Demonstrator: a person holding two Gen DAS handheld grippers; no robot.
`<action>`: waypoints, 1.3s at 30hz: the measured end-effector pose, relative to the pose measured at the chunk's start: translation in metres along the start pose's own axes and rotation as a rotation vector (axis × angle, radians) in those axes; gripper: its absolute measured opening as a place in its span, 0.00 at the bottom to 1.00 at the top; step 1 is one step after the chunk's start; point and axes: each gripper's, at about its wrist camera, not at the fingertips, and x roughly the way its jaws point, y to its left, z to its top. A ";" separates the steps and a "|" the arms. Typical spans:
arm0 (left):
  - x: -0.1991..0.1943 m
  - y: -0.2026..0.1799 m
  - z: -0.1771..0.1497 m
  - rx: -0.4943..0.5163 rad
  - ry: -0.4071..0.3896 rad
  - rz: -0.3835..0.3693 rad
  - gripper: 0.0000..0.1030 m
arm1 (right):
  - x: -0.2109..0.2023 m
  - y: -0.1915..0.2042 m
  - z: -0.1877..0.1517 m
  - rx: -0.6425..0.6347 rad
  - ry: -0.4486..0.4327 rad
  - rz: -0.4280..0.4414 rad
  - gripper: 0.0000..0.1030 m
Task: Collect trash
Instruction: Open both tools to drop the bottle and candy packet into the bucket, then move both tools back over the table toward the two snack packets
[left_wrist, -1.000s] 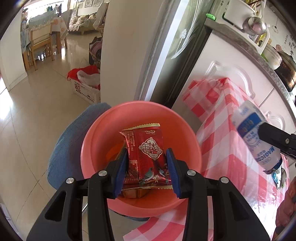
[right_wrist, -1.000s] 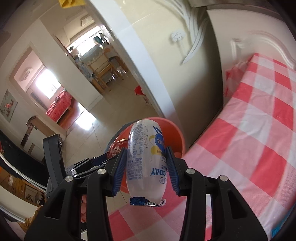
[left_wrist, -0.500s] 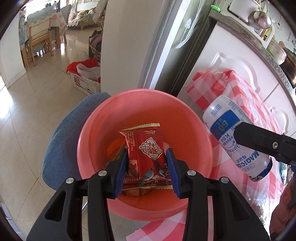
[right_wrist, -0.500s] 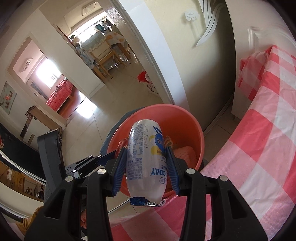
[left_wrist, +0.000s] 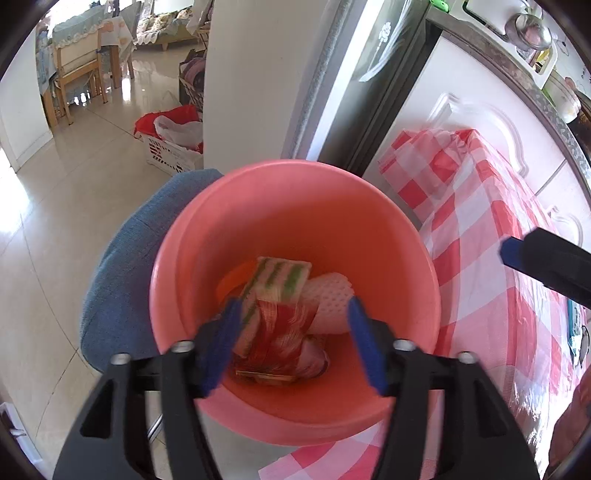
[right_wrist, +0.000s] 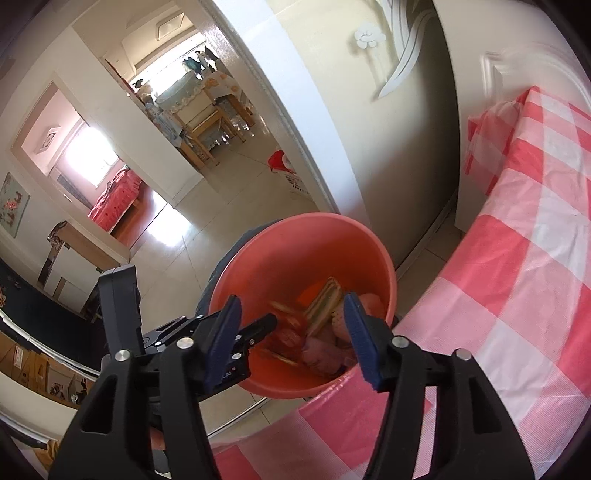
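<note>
Pink plastic forms the basin (left_wrist: 295, 206), which sits on a blue cushioned stool (left_wrist: 122, 266) just beside the table's red-and-white checked cloth (left_wrist: 491, 229). Inside it lies a heap of trash: a red snack wrapper (left_wrist: 284, 332), blurred, at the left; a green-and-white striped packet (left_wrist: 280, 280) leaning over it; a white foam net sleeve (left_wrist: 332, 302) to the right. The left gripper (left_wrist: 291, 332) hangs over the basin with its jaws spread wide and holding nothing. In the right wrist view the same basin (right_wrist: 306, 236) shows the packets piled at its near side, and the right gripper (right_wrist: 291, 339) hovers above the rim, jaws also parted and empty.
</note>
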 end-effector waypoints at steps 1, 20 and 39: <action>-0.001 0.001 0.000 -0.002 -0.005 0.000 0.71 | -0.004 -0.002 -0.001 0.000 -0.010 -0.008 0.65; -0.041 -0.032 0.008 0.019 -0.061 -0.071 0.86 | -0.108 -0.036 -0.050 0.056 -0.237 -0.101 0.80; -0.082 -0.132 -0.011 0.193 -0.072 -0.166 0.86 | -0.190 -0.059 -0.112 0.094 -0.412 -0.207 0.80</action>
